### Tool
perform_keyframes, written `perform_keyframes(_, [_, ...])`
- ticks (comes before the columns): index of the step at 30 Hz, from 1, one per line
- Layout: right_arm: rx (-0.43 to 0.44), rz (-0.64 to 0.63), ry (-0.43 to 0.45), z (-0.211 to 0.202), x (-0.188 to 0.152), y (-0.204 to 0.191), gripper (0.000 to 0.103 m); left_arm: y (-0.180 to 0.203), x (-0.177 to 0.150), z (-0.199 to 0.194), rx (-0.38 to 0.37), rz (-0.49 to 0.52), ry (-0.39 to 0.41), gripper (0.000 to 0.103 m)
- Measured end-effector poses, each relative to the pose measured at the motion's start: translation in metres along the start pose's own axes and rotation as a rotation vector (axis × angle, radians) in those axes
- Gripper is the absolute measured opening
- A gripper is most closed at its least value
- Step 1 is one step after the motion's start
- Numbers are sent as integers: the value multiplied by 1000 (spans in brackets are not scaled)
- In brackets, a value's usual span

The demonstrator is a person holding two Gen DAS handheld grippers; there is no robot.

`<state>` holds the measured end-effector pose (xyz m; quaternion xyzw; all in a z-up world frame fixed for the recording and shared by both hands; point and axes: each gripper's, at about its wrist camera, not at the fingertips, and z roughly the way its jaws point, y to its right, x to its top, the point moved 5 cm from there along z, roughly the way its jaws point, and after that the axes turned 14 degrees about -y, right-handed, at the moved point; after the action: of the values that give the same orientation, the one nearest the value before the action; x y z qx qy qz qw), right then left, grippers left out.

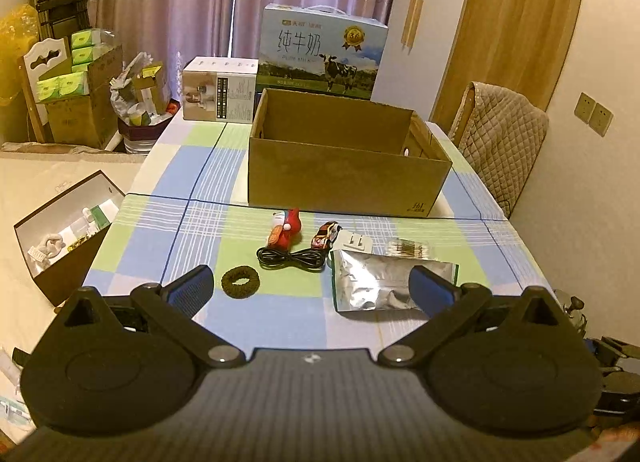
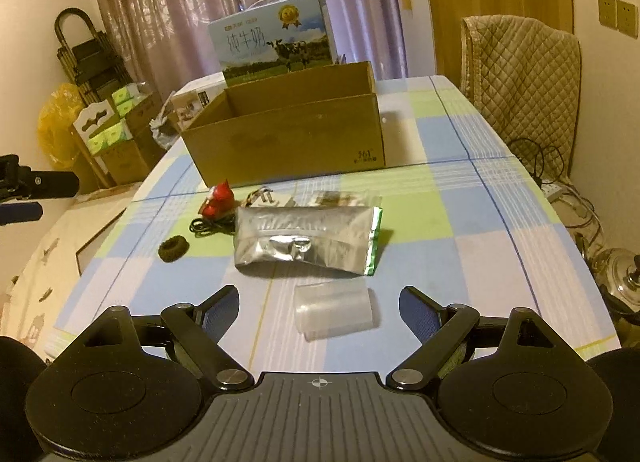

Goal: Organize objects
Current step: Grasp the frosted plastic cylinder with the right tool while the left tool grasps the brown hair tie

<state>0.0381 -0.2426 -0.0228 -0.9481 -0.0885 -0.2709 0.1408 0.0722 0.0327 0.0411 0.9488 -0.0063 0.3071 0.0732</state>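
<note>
Both my tools, left tool (image 1: 311, 289) and right tool (image 2: 319, 306), gape empty; cardboard box (image 1: 340, 177) looks unfilled, everything remains on counter (image 2: 440, 262).

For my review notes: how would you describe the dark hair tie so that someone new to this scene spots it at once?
Start at the open cardboard box on the checked tablecloth, then come toward the camera to the row of small items in front of it. The hair tie lies at the left end, just left of the coiled black cable. It is the only fuzzy dark ring with a hole.
</note>
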Motion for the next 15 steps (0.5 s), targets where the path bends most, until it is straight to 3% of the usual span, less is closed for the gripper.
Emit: perform_keyframes(15, [-17, -39, -18, 43, -4, -1, 85, -17, 2, 56, -12, 26, -41, 102])
